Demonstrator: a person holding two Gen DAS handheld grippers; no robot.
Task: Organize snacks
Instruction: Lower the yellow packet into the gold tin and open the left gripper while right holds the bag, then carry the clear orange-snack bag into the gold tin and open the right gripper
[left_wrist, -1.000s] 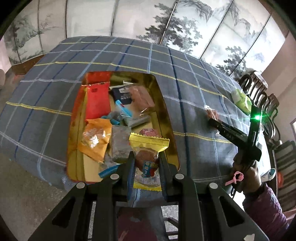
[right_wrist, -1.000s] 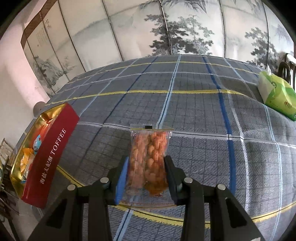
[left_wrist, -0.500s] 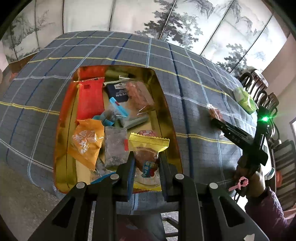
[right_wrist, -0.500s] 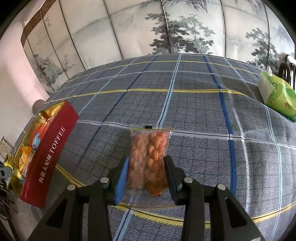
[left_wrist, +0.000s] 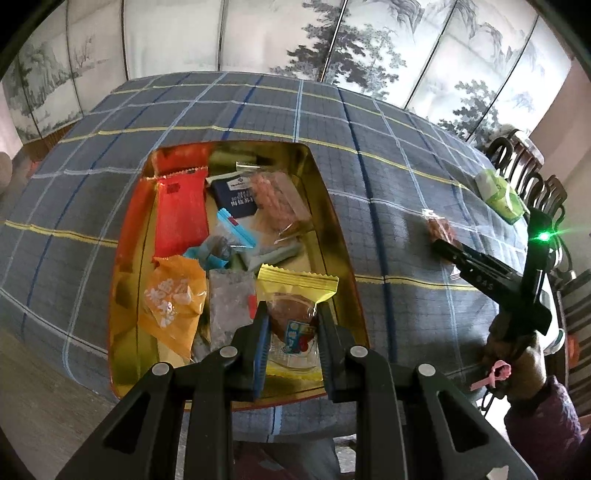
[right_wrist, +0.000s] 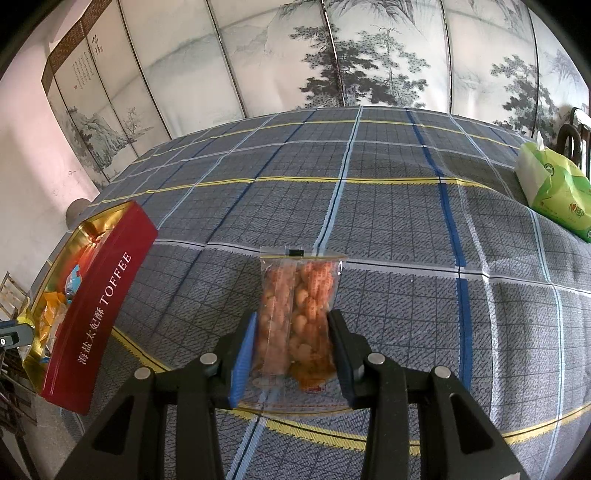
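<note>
A gold-lined red toffee tin (left_wrist: 332, 206) sits on the checked tablecloth and holds several snack packets. My left gripper (left_wrist: 291, 317) hangs over the tin's near end, shut on a yellow-edged clear packet (left_wrist: 295, 295) with a brown cake inside. In the right wrist view my right gripper (right_wrist: 293, 332) is shut on a clear bag of orange snacks (right_wrist: 299, 295) that lies on the cloth. The tin's red side (right_wrist: 99, 306) stands far to its left. From the left wrist view, the right gripper (left_wrist: 443, 245) and its bag (left_wrist: 437, 227) lie to the tin's right.
A green tissue pack (right_wrist: 554, 192) rests at the table's far right edge, also visible as the tissue pack (left_wrist: 498, 192) in the left wrist view. Dark chairs (left_wrist: 532, 177) stand behind it. A painted folding screen (right_wrist: 295, 55) closes the far side. A person's hand (left_wrist: 517, 354) holds the right gripper.
My left gripper with the yellow packet has drifted slightly farther over the tin and a little lower. The right gripper and its bag have stayed put.
</note>
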